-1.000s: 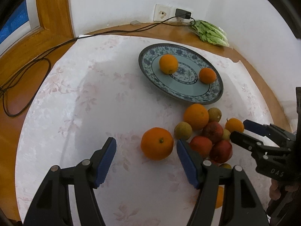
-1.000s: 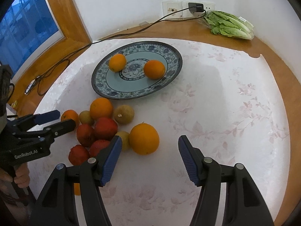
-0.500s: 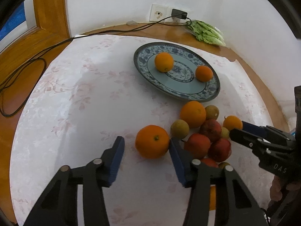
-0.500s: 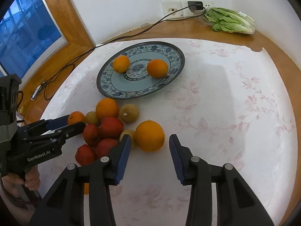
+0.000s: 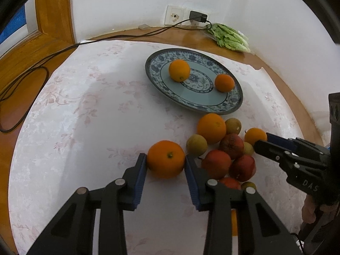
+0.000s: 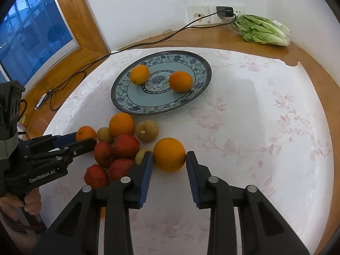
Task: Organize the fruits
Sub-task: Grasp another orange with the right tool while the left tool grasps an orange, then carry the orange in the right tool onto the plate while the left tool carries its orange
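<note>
My left gripper (image 5: 165, 158) is closing on a big orange (image 5: 165, 159) at the left edge of a fruit pile (image 5: 221, 155); both blue pads touch its sides. In the right wrist view my right gripper (image 6: 169, 155) is closing on another orange (image 6: 169, 154) at the pile's right edge, pads against it. Each gripper also shows in the other view: the right gripper (image 5: 261, 140) and the left gripper (image 6: 85, 139). Both oranges rest on the tablecloth. Two oranges lie in the blue patterned plate (image 5: 152, 74) behind the pile.
A bag of lettuce (image 5: 230, 38) lies on the wooden ledge by the wall. A plugged charger (image 5: 197, 17) sends a black cable off to the left. A window (image 6: 31, 31) is at the left. A hand (image 6: 31, 201) holds the left gripper.
Both grippers' jaws have narrowed from wide apart until the pads meet their oranges. Neither hand has shifted, and the fruit lies where it was.
</note>
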Motion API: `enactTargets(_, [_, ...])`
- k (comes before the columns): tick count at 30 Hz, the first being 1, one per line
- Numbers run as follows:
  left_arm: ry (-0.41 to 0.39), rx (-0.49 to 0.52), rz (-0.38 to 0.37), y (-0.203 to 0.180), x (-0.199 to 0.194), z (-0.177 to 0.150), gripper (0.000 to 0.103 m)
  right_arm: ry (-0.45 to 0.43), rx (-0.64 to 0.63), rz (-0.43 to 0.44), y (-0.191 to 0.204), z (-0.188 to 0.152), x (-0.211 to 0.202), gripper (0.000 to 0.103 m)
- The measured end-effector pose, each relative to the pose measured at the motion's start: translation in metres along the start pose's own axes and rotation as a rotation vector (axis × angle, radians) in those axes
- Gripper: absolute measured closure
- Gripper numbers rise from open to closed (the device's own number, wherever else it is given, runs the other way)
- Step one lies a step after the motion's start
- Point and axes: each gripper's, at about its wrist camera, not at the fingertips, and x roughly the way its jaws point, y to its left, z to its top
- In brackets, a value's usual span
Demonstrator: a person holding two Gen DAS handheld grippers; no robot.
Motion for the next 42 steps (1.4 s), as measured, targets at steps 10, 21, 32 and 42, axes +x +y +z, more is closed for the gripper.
enactTargets(10, [-0.003, -0.018, 0.016, 0.003, -0.002, 0.001, 0.066, -0.002, 0.013, 0.000, -0.002, 0.007, 0.005, 0.069])
enactTargets(21, [-0.023, -0.013, 0.005, -0.001, -0.009, 0.002, 0.066, 0.044, 0.027, -0.058, -0.007, 0.007, 0.015, 0.068])
enactTargets(32, [-0.037, -0.015, 0.005, 0.000, -0.014, 0.005, 0.066, 0.029, 0.031, -0.043, -0.008, 0.007, 0.010, 0.069])
enactTargets(42, [-0.054, 0.007, -0.011, -0.009, -0.014, 0.020, 0.066, -0.031, 0.013, -0.041, -0.001, 0.019, -0.007, 0.069])
